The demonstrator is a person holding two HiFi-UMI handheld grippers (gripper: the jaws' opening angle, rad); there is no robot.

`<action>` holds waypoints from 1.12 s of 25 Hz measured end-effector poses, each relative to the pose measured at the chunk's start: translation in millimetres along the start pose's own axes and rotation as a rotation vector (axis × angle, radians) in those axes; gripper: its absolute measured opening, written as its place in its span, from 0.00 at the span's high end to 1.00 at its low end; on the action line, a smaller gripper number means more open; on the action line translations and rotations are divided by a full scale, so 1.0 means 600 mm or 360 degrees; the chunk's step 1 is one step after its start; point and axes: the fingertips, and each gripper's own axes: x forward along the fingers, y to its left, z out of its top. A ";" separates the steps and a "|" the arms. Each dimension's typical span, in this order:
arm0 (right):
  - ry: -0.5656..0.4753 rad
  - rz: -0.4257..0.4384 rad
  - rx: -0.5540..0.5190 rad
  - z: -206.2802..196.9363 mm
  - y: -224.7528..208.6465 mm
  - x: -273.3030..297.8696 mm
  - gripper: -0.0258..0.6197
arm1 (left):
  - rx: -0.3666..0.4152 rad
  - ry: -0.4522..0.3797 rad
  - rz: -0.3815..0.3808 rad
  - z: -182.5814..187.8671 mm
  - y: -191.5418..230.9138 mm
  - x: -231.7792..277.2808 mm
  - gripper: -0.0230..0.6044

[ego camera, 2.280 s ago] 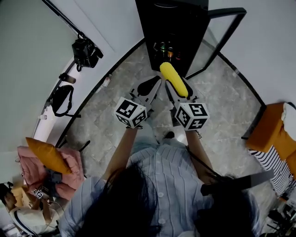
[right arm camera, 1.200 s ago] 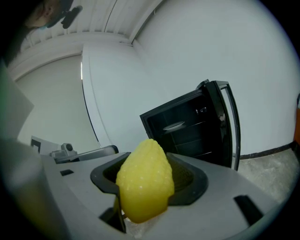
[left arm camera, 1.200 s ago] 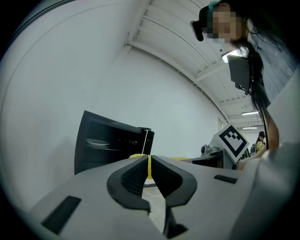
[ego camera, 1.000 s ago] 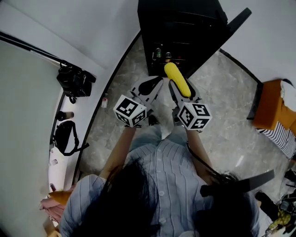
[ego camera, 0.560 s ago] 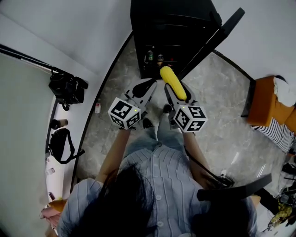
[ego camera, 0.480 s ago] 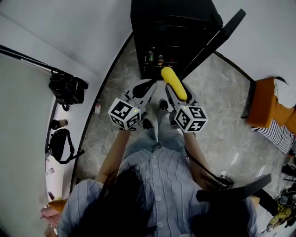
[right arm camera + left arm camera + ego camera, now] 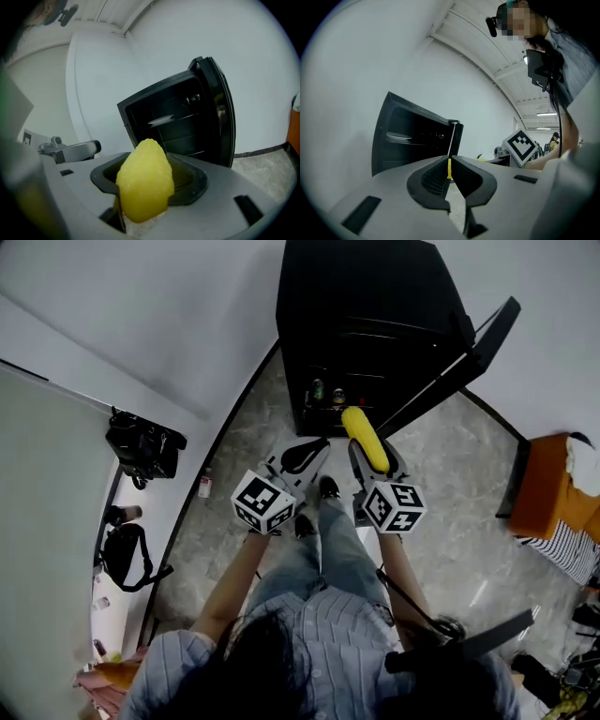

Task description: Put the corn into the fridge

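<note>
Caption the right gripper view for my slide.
Right gripper holds the corn, facing the open black fridge.

The corn [image 7: 366, 437] is seen as a bright yellow cob, covered in fine rows of kernels and tapered to a rounded tip. It is clamped near its lower end between the jaws of the right gripper [image 7: 373, 448]. Its tip is pointed forward and upward at the fridge [image 7: 366, 324]. It is held in the air just short of the opening, not yet inside.

The fridge is a small black cabinet, and its door [image 7: 469, 343] is swung wide open to the right. Dark shelves [image 7: 183, 136] are shown within. A pale plate [image 7: 161, 120] is laid on an upper one, and what may be bottles [image 7: 325, 392] are stood at the bottom.
</note>
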 end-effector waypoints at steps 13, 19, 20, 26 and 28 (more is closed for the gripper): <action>0.0027 -0.0075 0.0004 -0.030 -0.104 0.115 0.58 | 0.0016 0.0038 0.0031 -0.063 0.076 0.073 0.95; 0.0045 -0.0062 -0.0044 -0.034 -0.136 0.172 0.58 | 0.0006 0.0055 0.0076 -0.087 0.116 0.096 0.95; 0.0049 -0.0062 -0.0053 -0.034 -0.141 0.181 0.58 | 0.0007 0.0055 0.0075 -0.088 0.120 0.102 0.95; 0.0090 -0.0059 -0.0114 -0.042 -0.168 0.245 0.58 | 0.0035 0.0065 0.0053 -0.091 0.138 0.135 0.95; 0.0113 -0.0055 -0.0139 -0.045 -0.178 0.267 0.58 | 0.0037 0.0069 0.0045 -0.094 0.140 0.145 0.95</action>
